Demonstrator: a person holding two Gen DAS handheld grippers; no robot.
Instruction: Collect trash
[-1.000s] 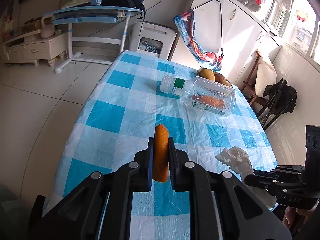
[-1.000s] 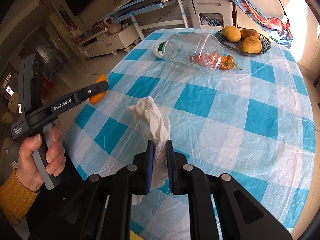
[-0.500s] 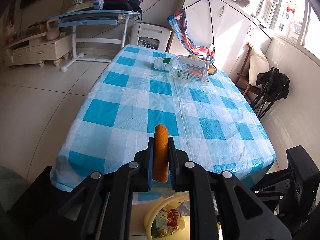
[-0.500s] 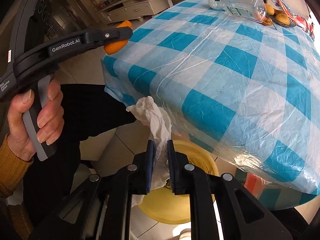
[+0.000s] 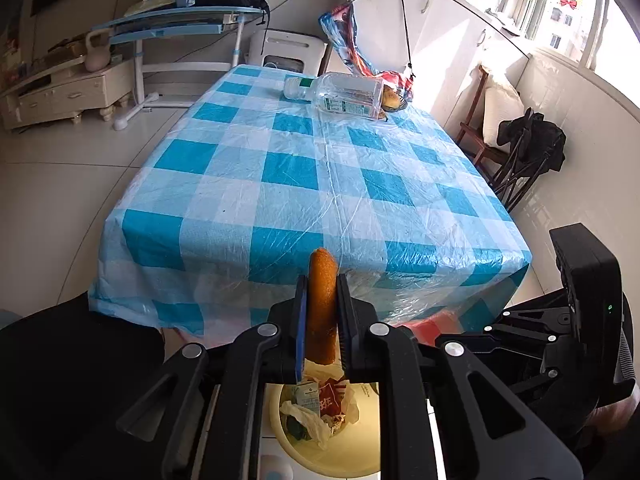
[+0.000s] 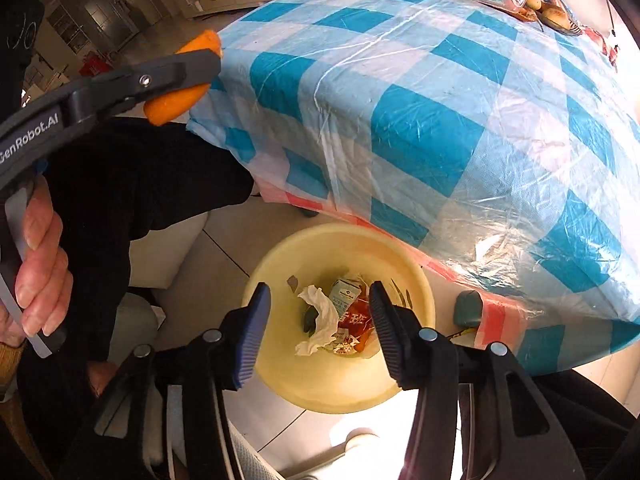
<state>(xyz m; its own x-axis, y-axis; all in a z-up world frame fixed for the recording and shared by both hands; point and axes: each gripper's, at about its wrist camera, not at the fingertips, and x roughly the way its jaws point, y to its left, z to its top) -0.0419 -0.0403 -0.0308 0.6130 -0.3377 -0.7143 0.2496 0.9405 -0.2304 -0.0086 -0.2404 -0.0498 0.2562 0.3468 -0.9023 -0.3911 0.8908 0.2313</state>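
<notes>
Released since half a second ago: white tissue (image 6: 320,320), then pinched in the right gripper (image 6: 318,330), now lying inside the yellow bin (image 6: 416,280) on the floor, among a small carton (image 6: 345,294) and red wrappers (image 6: 356,322). Right gripper jaws spread wide apart, holding nothing, poised directly above the bin opening. Left gripper (image 5: 322,320), also seen from the side at upper left in the right wrist view (image 6: 188,76), clamped on a piece of orange peel (image 5: 321,304), both pads pressed against its flat sides, the peel standing up past the fingertips. Peel held off the near edge of the table (image 5: 280,184), above the floor and beside the bin rather than over its middle in the right wrist view; bin visible below the fingers in the left wrist view (image 5: 320,452). Table covered by a blue and white checked cloth under clear plastic film. Remaining on the far end of the table: a clear plastic bottle (image 5: 340,94) lying on its side, white cap toward the left, just in front of a basket of fruit (image 5: 394,100). Person's left hand (image 6: 36,272) wrapped around the left gripper handle.
</notes>
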